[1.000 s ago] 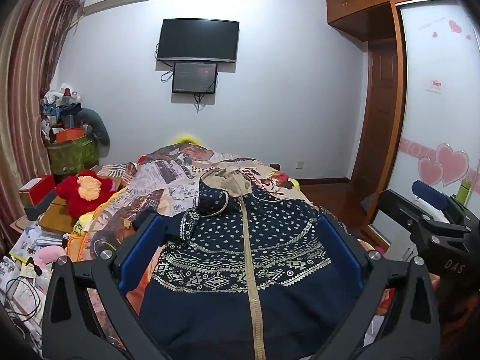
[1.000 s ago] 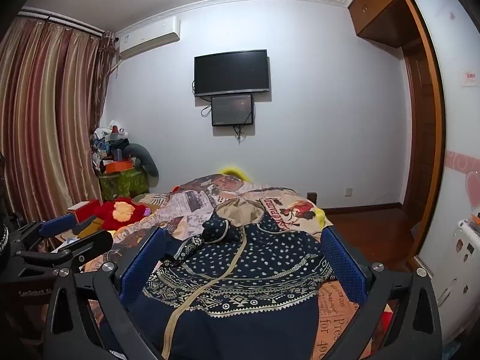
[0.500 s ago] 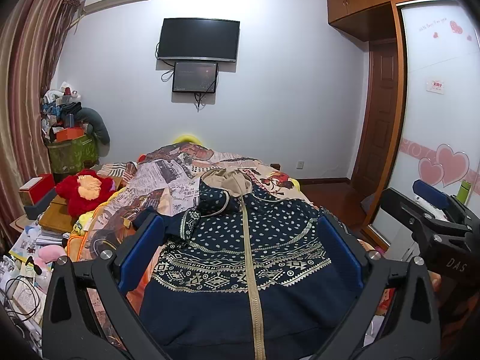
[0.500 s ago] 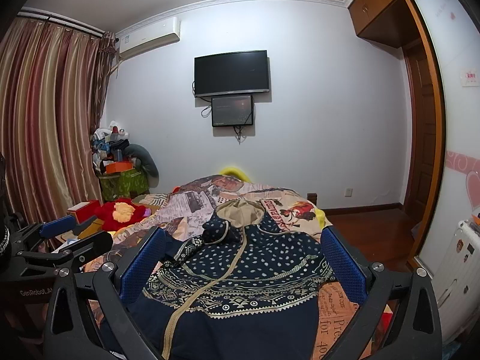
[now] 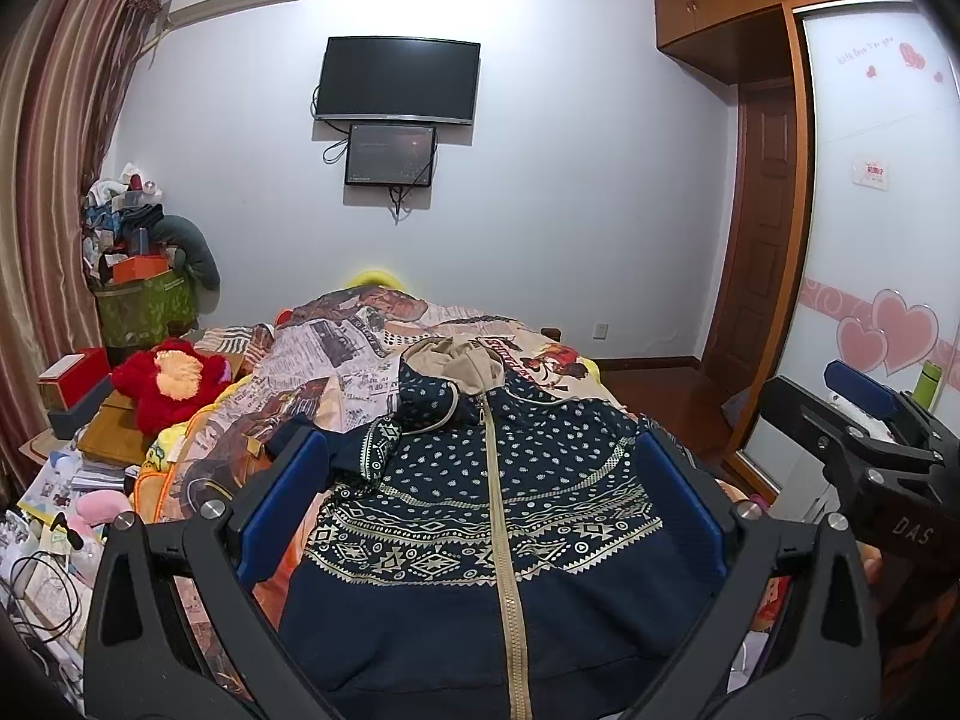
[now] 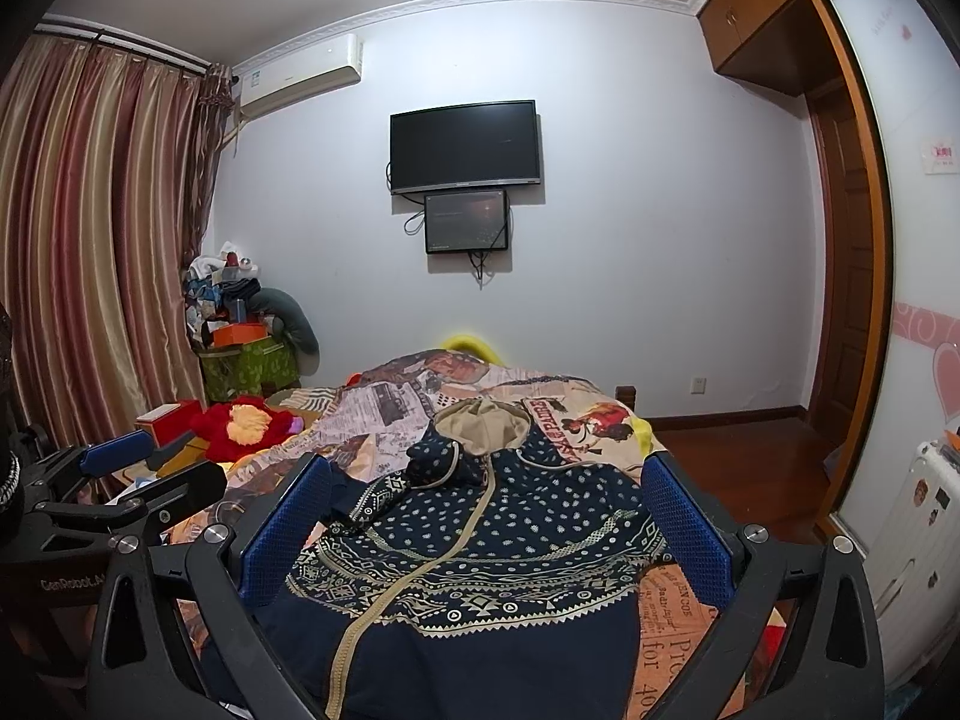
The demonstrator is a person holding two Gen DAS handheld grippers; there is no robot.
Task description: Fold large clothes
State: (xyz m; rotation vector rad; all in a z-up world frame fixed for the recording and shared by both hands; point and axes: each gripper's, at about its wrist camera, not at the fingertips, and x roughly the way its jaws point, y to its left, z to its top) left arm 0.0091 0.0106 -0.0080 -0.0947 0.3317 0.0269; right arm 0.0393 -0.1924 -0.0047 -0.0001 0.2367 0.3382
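A navy zip-up hooded jacket (image 5: 480, 510) with cream patterns and a beige hood lies flat on the bed, front up, hood pointing away from me. It also fills the lower middle of the right wrist view (image 6: 480, 552). My left gripper (image 5: 480, 498) hovers above its lower half, open, nothing between its blue pads. My right gripper (image 6: 480, 516) hangs over the same jacket, open and empty too. The right gripper (image 5: 870, 420) shows at the right edge of the left wrist view, and the left gripper (image 6: 138, 480) at the left edge of the right wrist view.
The bed (image 5: 336, 360) carries a newspaper-print cover. Left of it sit a red plush toy (image 5: 168, 384), boxes, books and cables. A green bin (image 5: 144, 306) piled with clothes stands by the curtain. A wardrobe with sliding doors (image 5: 870, 240) and wooden floor (image 5: 660, 384) lie to the right.
Hardly anything differs: both grippers stay open above the jacket with only a slight drift of the views. The jacket lies as before.
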